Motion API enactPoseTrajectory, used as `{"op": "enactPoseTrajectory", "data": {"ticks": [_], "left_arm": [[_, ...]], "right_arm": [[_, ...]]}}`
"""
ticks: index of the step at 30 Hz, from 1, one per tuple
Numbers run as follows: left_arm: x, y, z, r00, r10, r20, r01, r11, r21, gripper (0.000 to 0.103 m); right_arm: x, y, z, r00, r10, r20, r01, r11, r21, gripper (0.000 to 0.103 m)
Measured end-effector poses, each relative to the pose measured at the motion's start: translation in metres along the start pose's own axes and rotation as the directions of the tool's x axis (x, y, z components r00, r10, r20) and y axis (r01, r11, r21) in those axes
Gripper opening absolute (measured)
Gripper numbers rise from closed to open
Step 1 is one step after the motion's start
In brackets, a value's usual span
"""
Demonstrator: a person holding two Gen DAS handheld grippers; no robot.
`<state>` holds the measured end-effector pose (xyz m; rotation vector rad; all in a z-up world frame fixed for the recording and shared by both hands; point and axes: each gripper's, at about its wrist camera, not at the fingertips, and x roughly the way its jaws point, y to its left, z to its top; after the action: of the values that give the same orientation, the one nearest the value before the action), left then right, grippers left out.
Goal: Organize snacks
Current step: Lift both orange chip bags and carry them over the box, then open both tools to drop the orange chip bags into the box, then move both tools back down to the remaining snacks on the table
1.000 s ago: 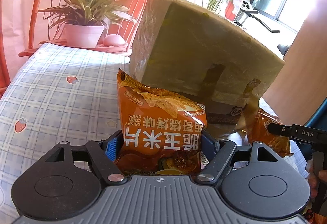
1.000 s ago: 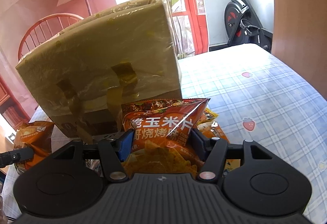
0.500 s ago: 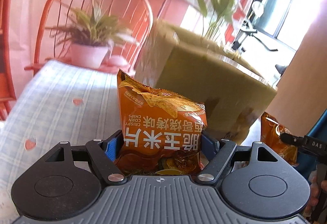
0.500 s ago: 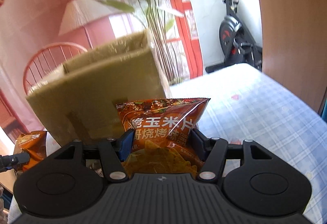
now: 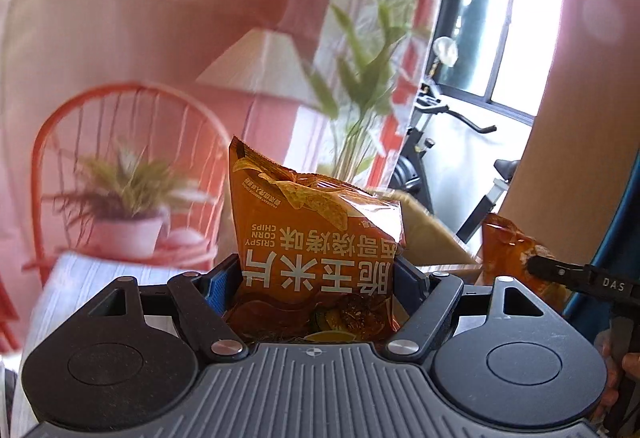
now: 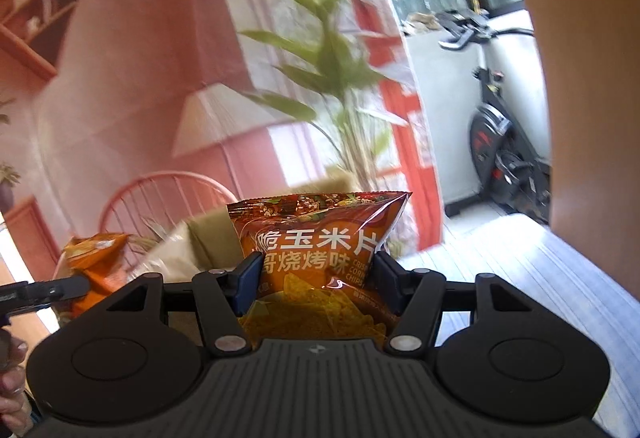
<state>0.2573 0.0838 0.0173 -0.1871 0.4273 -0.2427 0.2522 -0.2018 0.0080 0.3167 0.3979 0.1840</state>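
An orange foil bag of corn chips point(image 5: 316, 238) is clamped upside down in the left gripper point(image 5: 316, 278), above the olive cardboard box point(image 5: 428, 234). A second orange chip bag point(image 6: 316, 254) is pinched upright by the right gripper point(image 6: 316, 278), over the checked tabletop point(image 6: 560, 278).

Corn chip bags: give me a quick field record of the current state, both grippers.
left gripper: shut on left chip bag, print upside down to the camera
right gripper: shut on right chip bag, print upright
bags: both orange, sealed, lifted
cardboard box: behind and below both bags
table: checked cloth, blurred
image: background motion-blurred
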Motion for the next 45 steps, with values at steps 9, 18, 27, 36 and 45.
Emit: {"op": "enactPoseTrajectory", "data": {"ticks": [9, 18, 27, 36, 45], "left_arm": [[0.065, -0.025, 0.062, 1.000, -0.002, 0.001, 0.002, 0.996, 0.086, 0.080], [0.157, -0.011, 0.061, 0.991, 0.077, -0.106, -0.066, 0.993, 0.101, 0.080], [0.181, -0.002, 0.056, 0.979, 0.056, -0.196, -0.028, 0.990, 0.140, 0.093], [0.151, 0.000, 0.055, 0.988, 0.030, -0.150, -0.015, 0.995, 0.102, 0.094], [0.069, 0.003, 0.061, 0.995, -0.017, -0.095, 0.028, 0.993, 0.113, 0.094]], "right_arm": [[0.065, 0.037, 0.047, 0.999, 0.052, 0.013, -0.049, 0.987, -0.152, 0.062], [0.170, 0.037, 0.055, 0.999, -0.010, -0.034, 0.003, 0.980, -0.199, 0.062], [0.201, 0.025, 0.033, 0.992, -0.001, -0.124, -0.025, 0.979, -0.204, 0.069], [0.174, 0.031, 0.031, 0.997, 0.000, -0.080, -0.018, 0.974, -0.225, 0.080], [0.099, 0.033, 0.028, 0.999, 0.034, -0.038, -0.040, 0.988, -0.152, 0.080]]}}
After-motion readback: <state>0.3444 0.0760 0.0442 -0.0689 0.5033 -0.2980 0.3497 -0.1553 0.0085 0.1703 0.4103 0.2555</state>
